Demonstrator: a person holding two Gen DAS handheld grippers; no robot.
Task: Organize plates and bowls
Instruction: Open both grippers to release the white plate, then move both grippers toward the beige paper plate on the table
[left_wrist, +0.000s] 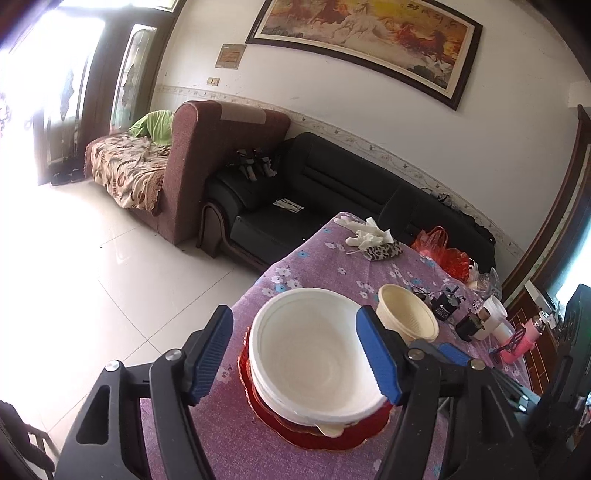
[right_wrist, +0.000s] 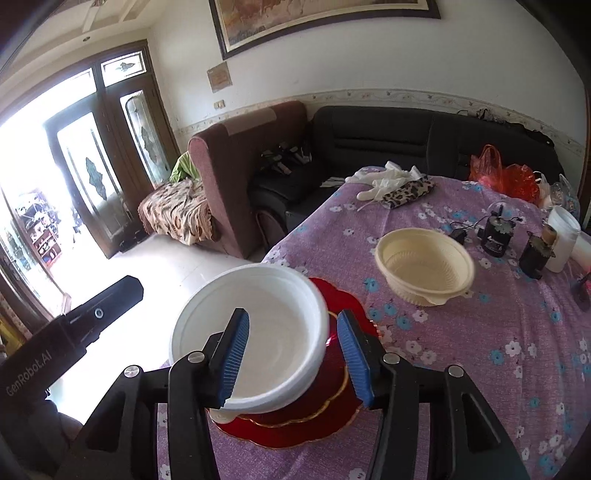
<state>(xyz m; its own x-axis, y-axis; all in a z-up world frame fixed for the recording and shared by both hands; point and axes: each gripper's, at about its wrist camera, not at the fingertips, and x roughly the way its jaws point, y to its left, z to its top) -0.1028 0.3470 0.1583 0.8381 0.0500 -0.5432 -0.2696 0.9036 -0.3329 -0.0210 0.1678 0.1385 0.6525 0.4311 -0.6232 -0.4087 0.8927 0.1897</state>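
1. White bowl (right_wrist: 255, 332) on red plates (right_wrist: 332, 402), near table (right_wrist: 480, 350) edge.
2. Cream bowl (right_wrist: 424, 264) apart, at 2 o'clock from white bowl.
3. Right gripper (right_wrist: 293, 354) spread wide, straddling white bowl's rim.
4. Left gripper (left_wrist: 295, 350) wide apart around white bowl, holding nothing.

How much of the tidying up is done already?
Partly done: a white bowl already sits stacked on the red plates. In hand: nothing is gripped. The right hand-held gripper is open with its fingers astride the white bowl's rim, and the left hand-held gripper is open over it too. Left: the cream bowl stands apart on the purple tablecloth, not stacked.
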